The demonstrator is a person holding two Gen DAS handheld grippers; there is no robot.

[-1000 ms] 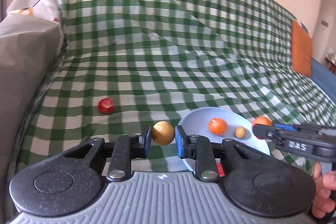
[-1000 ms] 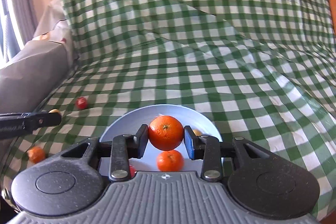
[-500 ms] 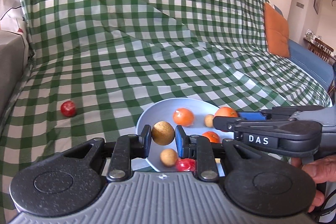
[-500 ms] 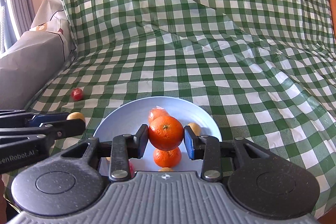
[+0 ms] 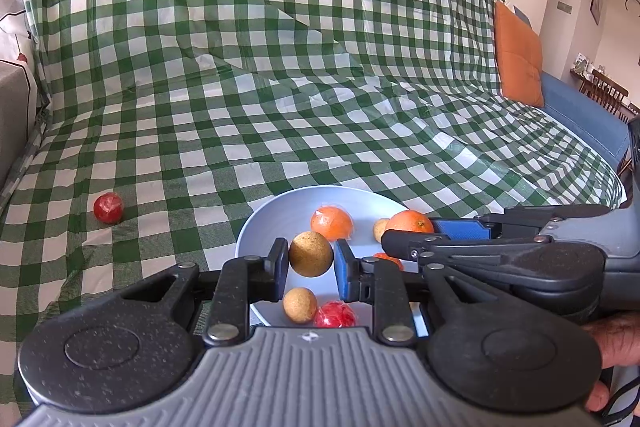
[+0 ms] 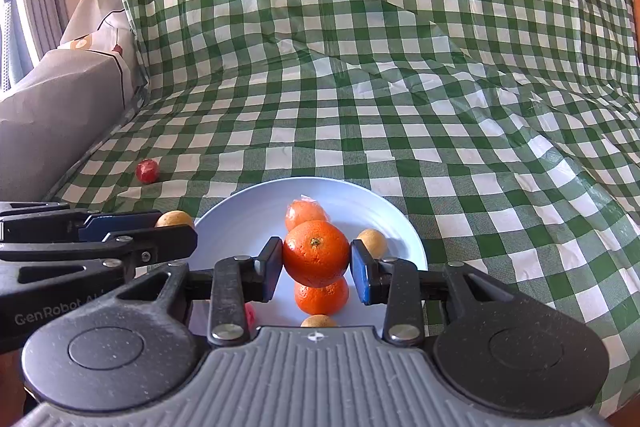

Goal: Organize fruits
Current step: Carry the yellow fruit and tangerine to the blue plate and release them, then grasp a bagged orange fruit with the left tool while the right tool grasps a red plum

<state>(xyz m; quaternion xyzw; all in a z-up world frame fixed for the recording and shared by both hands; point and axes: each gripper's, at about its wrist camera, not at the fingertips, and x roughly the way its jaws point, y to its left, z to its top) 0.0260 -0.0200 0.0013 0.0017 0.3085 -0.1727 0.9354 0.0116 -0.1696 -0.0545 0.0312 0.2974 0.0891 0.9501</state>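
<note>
The main risk, as I judge it, is a release that sends fruit rolling: the pale blue plate point(image 6: 404, 227) already holds several round pieces on a soft, creased checked cover point(image 6: 360, 87), so a dropped fruit could knock others over the rim. At far left, well apart from both tools, a red fruit point(image 5: 108, 207) lies on the cover, not yet collected. Next, the left gripper point(image 5: 311, 265) has its jaws narrowed onto a tan round fruit point(image 5: 311, 253), held above the plate's near left part. To the right, the right gripper point(image 6: 316, 265) is clamped on an orange point(image 6: 316, 253) over the plate's middle, directly above another orange point(image 6: 321, 297); the two tools sit close, so they could bump.
</note>
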